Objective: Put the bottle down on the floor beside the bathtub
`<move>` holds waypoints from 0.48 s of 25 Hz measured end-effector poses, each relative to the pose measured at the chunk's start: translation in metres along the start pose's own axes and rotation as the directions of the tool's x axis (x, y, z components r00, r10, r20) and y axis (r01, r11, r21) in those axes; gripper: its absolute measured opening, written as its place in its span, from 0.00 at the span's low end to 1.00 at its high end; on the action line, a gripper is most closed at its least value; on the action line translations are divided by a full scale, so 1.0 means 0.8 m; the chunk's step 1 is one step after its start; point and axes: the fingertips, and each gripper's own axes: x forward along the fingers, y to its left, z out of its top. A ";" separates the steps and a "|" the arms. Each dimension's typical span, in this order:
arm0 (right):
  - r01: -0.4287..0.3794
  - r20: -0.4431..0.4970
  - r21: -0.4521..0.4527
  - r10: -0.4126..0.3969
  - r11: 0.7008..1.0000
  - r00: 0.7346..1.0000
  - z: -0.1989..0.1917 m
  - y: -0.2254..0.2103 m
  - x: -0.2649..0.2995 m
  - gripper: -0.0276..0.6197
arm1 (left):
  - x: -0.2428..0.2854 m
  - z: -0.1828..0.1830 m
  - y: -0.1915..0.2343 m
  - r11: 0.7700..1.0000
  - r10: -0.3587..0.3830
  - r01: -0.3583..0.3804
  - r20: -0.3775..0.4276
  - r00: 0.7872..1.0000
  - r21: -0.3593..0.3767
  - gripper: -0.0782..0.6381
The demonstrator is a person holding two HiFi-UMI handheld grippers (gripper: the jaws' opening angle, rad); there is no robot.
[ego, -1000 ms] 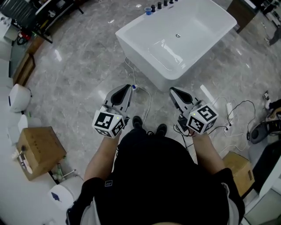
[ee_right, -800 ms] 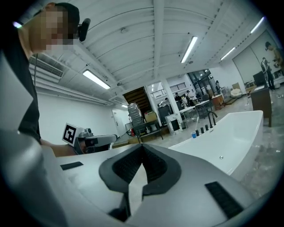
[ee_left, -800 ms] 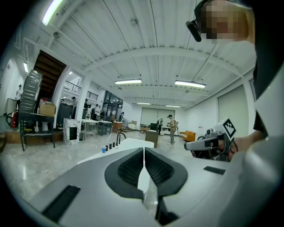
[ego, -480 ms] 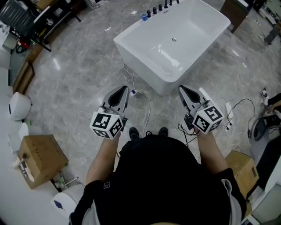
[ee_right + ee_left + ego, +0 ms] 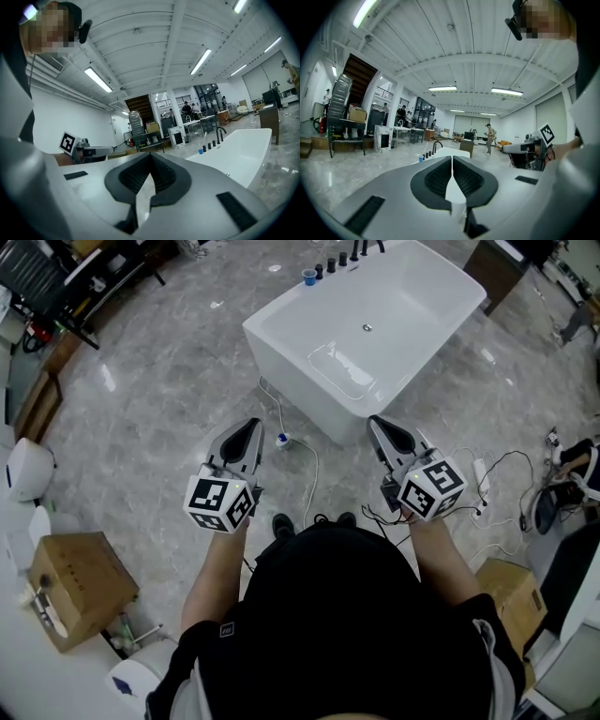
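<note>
Approach looks like the step in hand: the person stands on the grey marble-patterned floor [image 5: 159,399] just short of the white rectangular bathtub [image 5: 281,348], and neither tool carries anything. The grey left gripper [image 5: 251,422] has its black ribbed pads pressed together with nothing between them, and the grey right gripper [image 5: 376,421] is likewise closed and empty (each gripper view shows the pads meeting at a seam). No bottle can be picked out for certain. The row of small dark items [image 5: 330,263] on the tub's far rim, beside a small blue cup [image 5: 308,277], may include it, but they are too small to tell from tap fittings. I judge the next move calls for reaching that far rim, opening one pair of jaws and closing on the bottle. No writing is readable; only black-and-white square markers show on the gripper cubes [image 5: 221,502].
</note>
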 end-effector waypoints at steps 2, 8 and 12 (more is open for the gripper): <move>0.010 0.001 -0.004 -0.010 1.000 1.000 0.001 0.000 0.002 0.09 | -0.001 0.004 0.007 1.000 0.004 -0.004 0.007 1.000 0.010 0.14; 0.019 0.000 -0.033 -0.019 0.999 1.000 0.004 -0.005 0.000 0.09 | 0.002 0.020 0.008 0.999 0.004 -0.006 0.030 1.000 0.042 0.14; 0.021 0.001 -0.045 -0.021 0.999 1.000 0.006 -0.010 -0.002 0.09 | 0.006 0.023 0.004 0.999 0.004 -0.005 0.027 1.000 0.053 0.14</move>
